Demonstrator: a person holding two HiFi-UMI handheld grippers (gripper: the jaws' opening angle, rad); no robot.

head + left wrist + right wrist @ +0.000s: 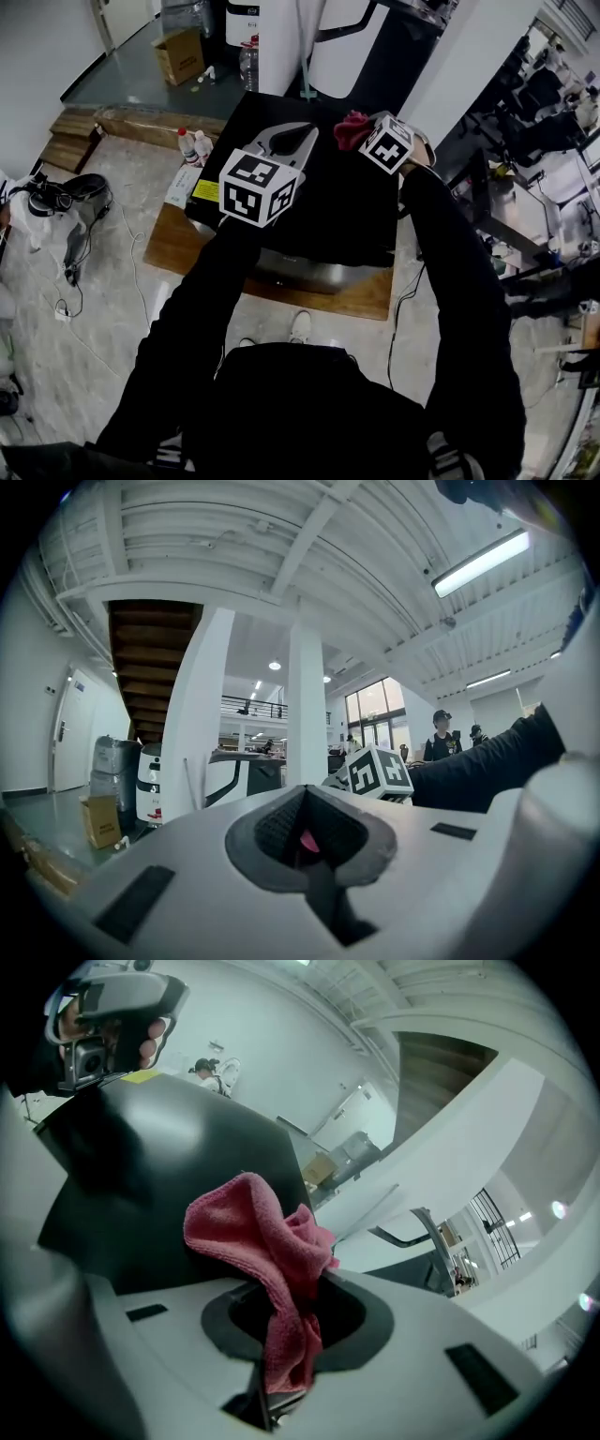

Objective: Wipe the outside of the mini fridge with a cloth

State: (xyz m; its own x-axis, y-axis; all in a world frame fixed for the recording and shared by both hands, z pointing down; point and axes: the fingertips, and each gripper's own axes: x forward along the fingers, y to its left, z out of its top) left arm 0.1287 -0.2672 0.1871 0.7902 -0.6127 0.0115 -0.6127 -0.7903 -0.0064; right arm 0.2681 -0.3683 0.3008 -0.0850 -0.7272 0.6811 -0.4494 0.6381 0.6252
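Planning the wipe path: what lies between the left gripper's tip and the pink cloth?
Only the bare black top of the mini fridge, as the head view shows; the right gripper pinches the cloth.

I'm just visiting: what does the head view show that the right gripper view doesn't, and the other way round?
Only the head view: the wooden platform under the mini fridge, and two bottles beside it. Only the right gripper view: the jaws of the right hand-held gripper shut on the pink cloth, up close. Both: the cloth, the fridge's black top and the left hand-held gripper.
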